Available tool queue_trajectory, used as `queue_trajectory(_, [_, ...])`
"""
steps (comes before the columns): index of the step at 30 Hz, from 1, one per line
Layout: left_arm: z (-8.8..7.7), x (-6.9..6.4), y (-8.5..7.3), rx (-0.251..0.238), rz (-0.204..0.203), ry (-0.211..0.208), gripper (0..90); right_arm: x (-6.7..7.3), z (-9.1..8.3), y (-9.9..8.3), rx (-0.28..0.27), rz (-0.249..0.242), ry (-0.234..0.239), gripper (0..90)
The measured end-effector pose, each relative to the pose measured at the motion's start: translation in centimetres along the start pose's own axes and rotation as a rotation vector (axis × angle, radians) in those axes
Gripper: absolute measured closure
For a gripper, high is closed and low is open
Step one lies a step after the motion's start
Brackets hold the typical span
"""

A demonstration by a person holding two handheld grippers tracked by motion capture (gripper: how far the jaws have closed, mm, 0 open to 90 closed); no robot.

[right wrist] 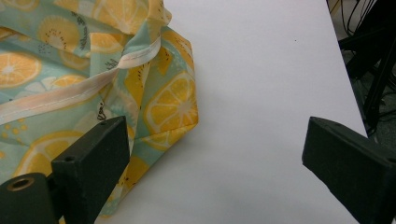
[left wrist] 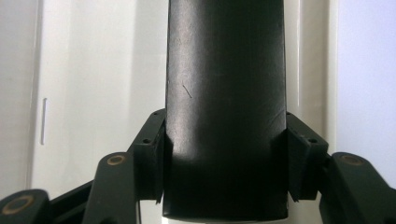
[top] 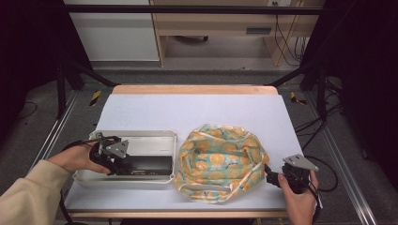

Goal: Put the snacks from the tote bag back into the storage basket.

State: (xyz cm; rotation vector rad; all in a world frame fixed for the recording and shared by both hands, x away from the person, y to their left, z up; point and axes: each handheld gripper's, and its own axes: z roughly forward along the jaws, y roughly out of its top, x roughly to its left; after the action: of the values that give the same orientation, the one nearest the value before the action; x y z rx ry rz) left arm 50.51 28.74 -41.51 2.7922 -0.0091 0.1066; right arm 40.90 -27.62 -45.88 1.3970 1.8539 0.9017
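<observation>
Left gripper view shows the left gripper [left wrist: 225, 163] with its fingers [left wrist: 150, 154] clamped on a black box [left wrist: 225, 102] over the white tray [left wrist: 93, 93]. Right gripper [right wrist: 212, 163] fingers stand apart, the orange-print bag [right wrist: 93, 70] beside one finger on the worktop [right wrist: 261, 93].

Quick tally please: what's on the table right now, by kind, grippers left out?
Black box, held in the tray: 1
White tray: 1
Orange-print cloth bag: 1
Total: 3
</observation>
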Motion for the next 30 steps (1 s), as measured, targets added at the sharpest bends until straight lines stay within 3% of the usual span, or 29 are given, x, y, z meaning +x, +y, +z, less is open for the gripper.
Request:
queue_trajectory(11, [0.5,0.7,-0.4,0.009,0.019,-0.03,42.8,0.1,0.0,0.0,0.002,-0.008,0.002,7.8])
queue_trajectory(18, [0.6,0.9,-0.4,0.0,0.01,-0.032,41.6,0.2,0.0,0.0,-0.002,-0.009,0.008,7.4])
queue_trajectory(21, [0.3,1.0,-0.3,-0.007,-0.033,-0.011,30.1,0.2,0.0,0.1,-0.002,-0.017,0.011,7.4])
queue_trajectory(24, [0.1,0.8,-0.2,-0.009,-0.032,-0.01,26.6,0.3,0.0,0.1,-0.003,-0.013,0.012,7.4])
queue_trajectory(27, [-0.4,0.4,0.2,-0.017,-0.047,0.016,19.6,0.2,-0.1,0.1,-0.006,-0.016,0.008,7.3])
queue_trajectory(30, [-0.8,0.1,0.7,-0.029,-0.058,0.038,18.2,0.2,0.0,0.1,-0.005,-0.014,0.009,7.3])
